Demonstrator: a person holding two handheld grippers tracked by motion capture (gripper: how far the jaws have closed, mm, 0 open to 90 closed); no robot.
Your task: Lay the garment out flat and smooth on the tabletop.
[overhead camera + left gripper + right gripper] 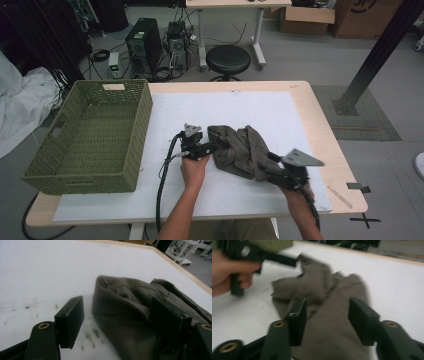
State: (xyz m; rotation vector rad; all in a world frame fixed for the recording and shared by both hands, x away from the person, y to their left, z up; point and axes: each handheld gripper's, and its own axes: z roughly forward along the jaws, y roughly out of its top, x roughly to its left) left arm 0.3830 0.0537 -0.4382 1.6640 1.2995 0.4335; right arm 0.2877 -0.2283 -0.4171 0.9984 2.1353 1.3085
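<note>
At the far left of the surface (300,100) a green woven basket (90,137) stood empty with its open mouth up, close beside the work, probably so that the garment could be dropped in once it was gathered or folded. Right of it, on the white mat (165,195), lay the thing in hand: a crumpled olive-brown cloth (240,150), bunched in a heap near the middle of the mat, well apart from the basket.

The left gripper (207,147) was held low and level at the cloth's left edge. In the left gripper view its jaws stood wide, one over bare mat and the other over the fabric, with the rolled hem of the cloth (120,305) between them. The pads did not press on it, so nothing was gripped; the hand seemed set there to take that thick edge, which gives a firmer hold than a loose fold.

Farther right, the right gripper (277,172) came in from the cloth's lower right corner, opposite the left one, likely so the two could draw the garment out flat between them. In the blurred right gripper view its jaws stood apart astride the cloth (329,330), and I could not see them pinching it. The same view showed the person's other hand (227,275) with its gripper at the far edge of the cloth.
</note>
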